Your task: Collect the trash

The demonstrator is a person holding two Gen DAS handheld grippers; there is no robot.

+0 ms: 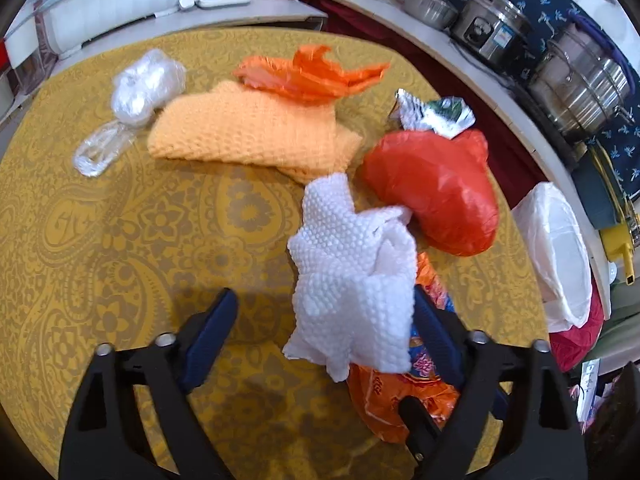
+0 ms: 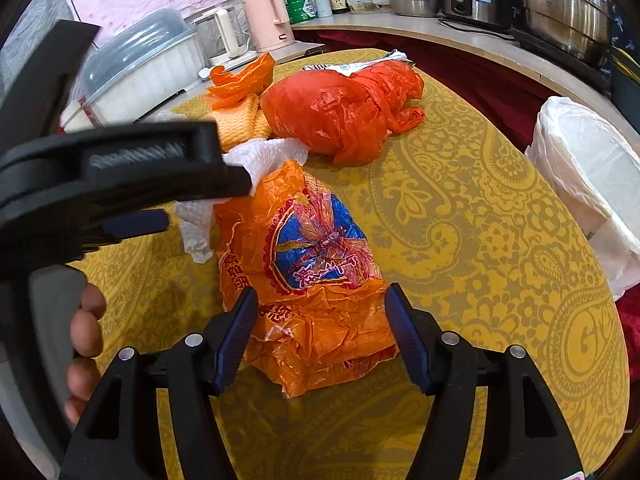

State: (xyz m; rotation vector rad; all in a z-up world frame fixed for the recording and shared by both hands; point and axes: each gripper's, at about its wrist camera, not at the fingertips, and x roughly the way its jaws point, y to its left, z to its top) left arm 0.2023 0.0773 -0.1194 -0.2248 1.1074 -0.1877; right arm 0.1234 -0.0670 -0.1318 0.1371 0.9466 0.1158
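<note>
Right hand-held gripper (image 2: 322,336) straddles the orange bag (image 2: 308,276), unclenched; left hand-held gripper (image 1: 326,332), released, flanks the tissue (image 1: 352,280). Next: squeeze, lift.

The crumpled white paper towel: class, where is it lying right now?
In the left wrist view the white paper towel sits centre-right on the yellow tablecloth, against the printed orange bag, in front of the red bag.

Each hand carries a matte black plastic tool: the left tool (image 1: 326,340) and the right tool (image 2: 322,338) share two angular arms with triangular cut-outs, round silver screw heads at the pivots, and ribbed dark blue pads (image 2: 236,336). Bare fingers (image 2: 86,332) show beside the left tool's black body.
</note>
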